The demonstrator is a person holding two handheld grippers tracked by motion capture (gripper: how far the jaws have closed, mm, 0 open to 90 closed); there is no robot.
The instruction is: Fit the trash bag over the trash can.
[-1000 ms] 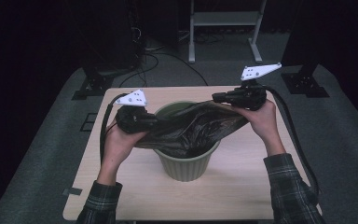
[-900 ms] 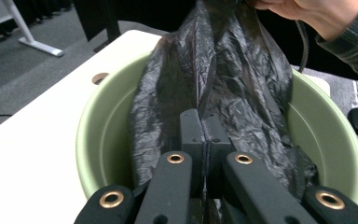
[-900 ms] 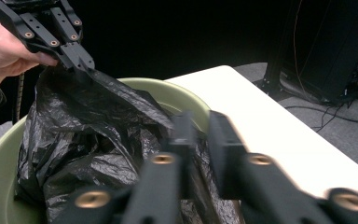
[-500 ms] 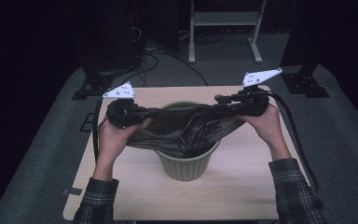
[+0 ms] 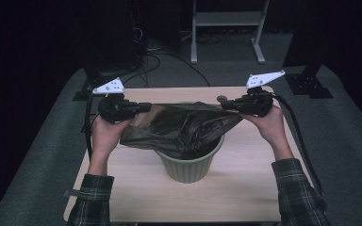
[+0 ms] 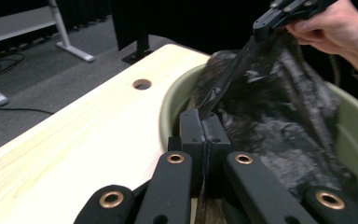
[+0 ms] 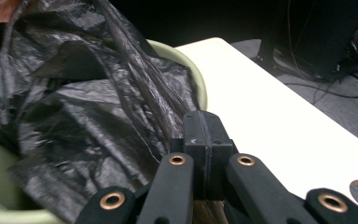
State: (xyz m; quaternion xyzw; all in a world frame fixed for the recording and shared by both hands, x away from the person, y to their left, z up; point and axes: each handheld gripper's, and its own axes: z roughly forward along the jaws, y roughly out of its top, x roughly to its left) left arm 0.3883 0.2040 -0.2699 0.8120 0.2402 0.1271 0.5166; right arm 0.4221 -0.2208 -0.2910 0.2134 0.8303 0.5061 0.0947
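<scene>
A black plastic bag hangs stretched over a pale green bin in the middle of the wooden table. My left gripper is shut on the bag's left edge, and its pads pinch the film above the bin rim. My right gripper is shut on the right edge, where the bag runs from its closed jaws down into the bin. The bag's lower part sags inside the bin. In the left gripper view, the right gripper and its hand sit at the top right.
The table has a round cable hole near its far edge. Beyond the table are a white stand, dark equipment with cables and a black foot. Cables trail from both grippers along the table's sides.
My left gripper has moved outward to the left, pulling the bag's top edge flatter and wider. The right gripper has stayed almost in place.
</scene>
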